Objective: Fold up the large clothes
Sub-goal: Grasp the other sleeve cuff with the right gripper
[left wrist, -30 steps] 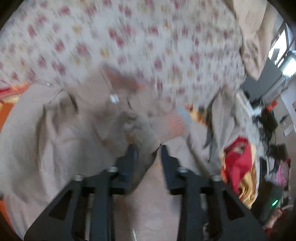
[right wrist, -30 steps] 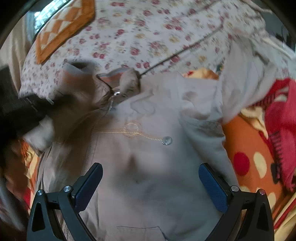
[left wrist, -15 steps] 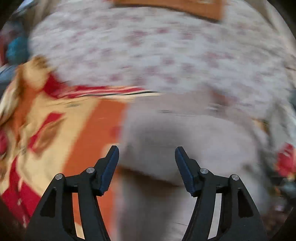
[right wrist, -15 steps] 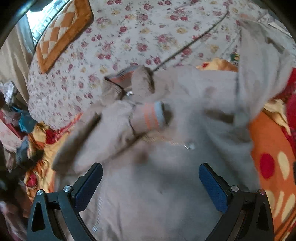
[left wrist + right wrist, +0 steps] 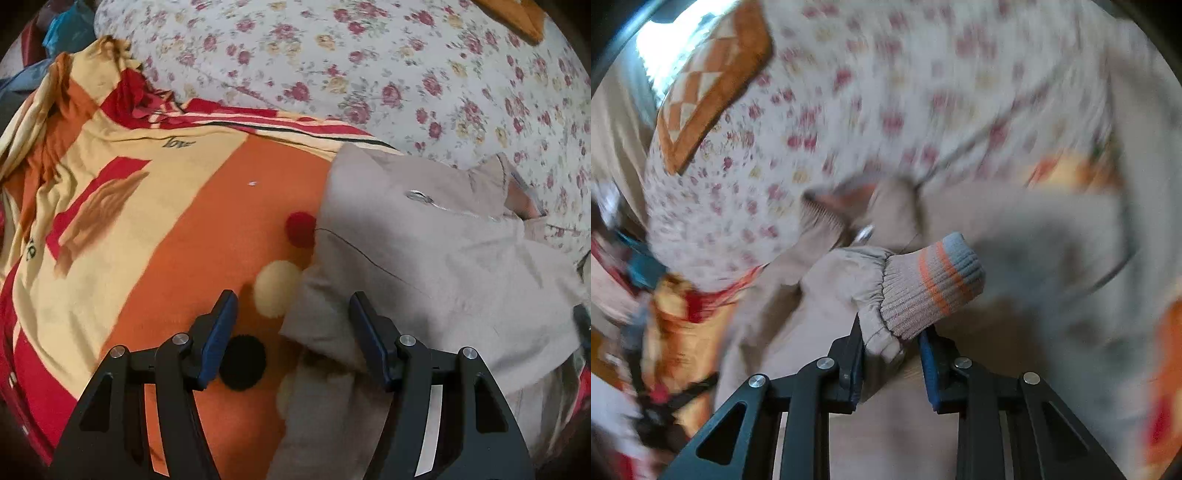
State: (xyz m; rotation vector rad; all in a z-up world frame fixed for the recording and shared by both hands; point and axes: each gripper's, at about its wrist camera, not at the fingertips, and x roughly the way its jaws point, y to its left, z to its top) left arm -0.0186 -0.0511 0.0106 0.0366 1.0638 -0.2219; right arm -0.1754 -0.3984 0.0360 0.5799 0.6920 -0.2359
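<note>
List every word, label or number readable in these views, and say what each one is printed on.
"love": dark script on the orange, yellow and red blanket, near its red stripes.
Dark letters at that blanket's left edge: cut off, unreadable.
Beige jacket: no text visible.
Right wrist view: blurred, no text shows.

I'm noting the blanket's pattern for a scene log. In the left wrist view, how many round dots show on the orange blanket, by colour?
On the orange blanket, left wrist view:
Red dot: 1
Cream dot: 1
Black dot: 1
Total: 3
A pale patch at the beige jacket edge may be another; not counted.
</note>
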